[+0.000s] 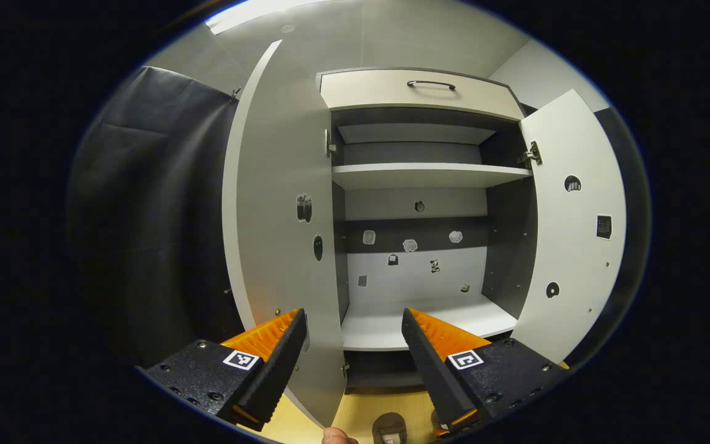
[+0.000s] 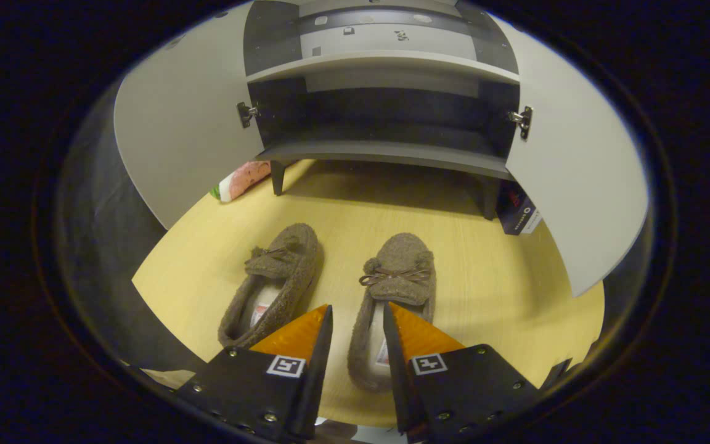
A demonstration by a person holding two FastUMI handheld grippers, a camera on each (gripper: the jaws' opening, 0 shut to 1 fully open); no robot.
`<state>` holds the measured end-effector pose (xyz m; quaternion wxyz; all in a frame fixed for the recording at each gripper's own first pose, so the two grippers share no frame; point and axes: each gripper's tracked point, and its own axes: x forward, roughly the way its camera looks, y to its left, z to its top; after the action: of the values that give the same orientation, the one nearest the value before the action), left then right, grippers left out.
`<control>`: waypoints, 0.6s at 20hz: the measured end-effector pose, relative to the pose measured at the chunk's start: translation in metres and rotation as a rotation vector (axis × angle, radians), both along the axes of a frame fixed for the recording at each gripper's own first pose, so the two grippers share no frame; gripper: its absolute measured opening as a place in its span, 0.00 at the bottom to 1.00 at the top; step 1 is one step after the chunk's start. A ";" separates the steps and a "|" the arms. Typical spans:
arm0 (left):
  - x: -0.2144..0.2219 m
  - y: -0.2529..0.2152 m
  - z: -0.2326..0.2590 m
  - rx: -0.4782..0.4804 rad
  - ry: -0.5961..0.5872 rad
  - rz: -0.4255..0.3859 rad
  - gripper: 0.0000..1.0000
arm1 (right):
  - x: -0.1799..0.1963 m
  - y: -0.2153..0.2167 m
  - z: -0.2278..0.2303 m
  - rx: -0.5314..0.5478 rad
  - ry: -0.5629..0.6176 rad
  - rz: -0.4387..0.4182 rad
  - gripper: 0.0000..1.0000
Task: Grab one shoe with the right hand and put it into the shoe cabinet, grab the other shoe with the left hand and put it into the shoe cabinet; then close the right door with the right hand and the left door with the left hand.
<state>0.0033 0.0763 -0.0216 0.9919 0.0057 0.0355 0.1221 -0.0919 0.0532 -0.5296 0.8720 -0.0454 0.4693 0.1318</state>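
Observation:
Two brown fuzzy slippers lie side by side on the yellow floor in front of the open shoe cabinet [image 2: 386, 65]: the left slipper [image 2: 278, 277] and the right slipper [image 2: 395, 290], toes toward the cabinet. My right gripper [image 2: 357, 308] hovers over the heel half of the right slipper. It is open, its fingers astride that slipper's left rim, with floor showing beside one finger. My left gripper [image 1: 353, 314] is open and holds nothing, facing the cabinet's lower shelf [image 1: 429, 320]. A slipper toe [image 1: 390, 428] peeks in below it.
Both cabinet doors stand wide open: left door [image 1: 281, 203], right door [image 1: 574, 222]. A drawer with a handle [image 1: 432, 84] tops the cabinet. A pink and green object [image 2: 241, 180] lies by the left leg, a dark box [image 2: 518, 213] under the right door.

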 end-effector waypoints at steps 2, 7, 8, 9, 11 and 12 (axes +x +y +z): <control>-0.001 0.002 0.000 0.001 0.000 0.006 0.95 | 0.001 0.001 -0.014 -0.012 0.031 0.002 0.49; -0.004 0.006 -0.002 -0.011 0.004 0.017 0.95 | 0.013 0.003 -0.047 -0.054 0.069 -0.006 0.48; -0.005 0.007 -0.003 -0.014 0.007 0.020 0.95 | 0.018 0.004 -0.052 -0.066 0.065 -0.005 0.49; -0.005 0.009 -0.005 -0.014 0.010 0.023 0.95 | 0.023 0.004 -0.056 -0.081 0.060 -0.001 0.46; -0.006 0.012 -0.005 -0.011 0.011 0.033 0.93 | 0.029 0.005 -0.062 -0.101 0.052 0.005 0.46; -0.006 0.014 -0.005 -0.009 0.011 0.036 0.95 | 0.030 0.007 -0.066 -0.109 0.053 0.008 0.46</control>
<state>-0.0026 0.0907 -0.0270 0.9893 0.0012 0.0416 0.1398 -0.0618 0.0598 -0.5960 0.8550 -0.0911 0.4985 0.1105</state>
